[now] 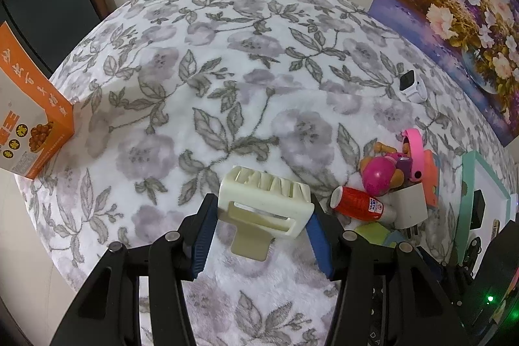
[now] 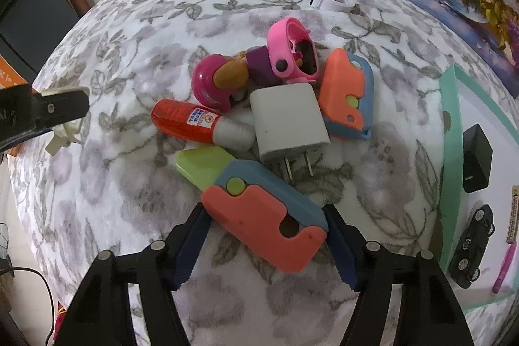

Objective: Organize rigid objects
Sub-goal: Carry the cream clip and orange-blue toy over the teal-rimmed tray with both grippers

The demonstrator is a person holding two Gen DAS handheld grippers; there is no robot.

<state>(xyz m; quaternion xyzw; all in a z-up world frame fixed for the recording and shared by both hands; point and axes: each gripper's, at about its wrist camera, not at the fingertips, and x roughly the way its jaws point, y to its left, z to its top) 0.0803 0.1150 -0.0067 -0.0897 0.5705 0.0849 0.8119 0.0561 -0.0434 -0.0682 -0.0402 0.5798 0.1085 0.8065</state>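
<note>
The left gripper (image 1: 261, 218) clamped a cream hair claw clip (image 1: 264, 203) above the floral blanket (image 1: 207, 80). The right gripper (image 2: 264, 240) straddled an orange-blue toy knife (image 2: 259, 213) beside the white charger (image 2: 287, 122), pads apparently touching it.

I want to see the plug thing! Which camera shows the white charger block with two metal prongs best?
The right wrist view. There the white charger block lies in full sight mid-pile, both prongs showing. In the left wrist view it is small at the edge, partly hidden behind the red bottle.
</note>
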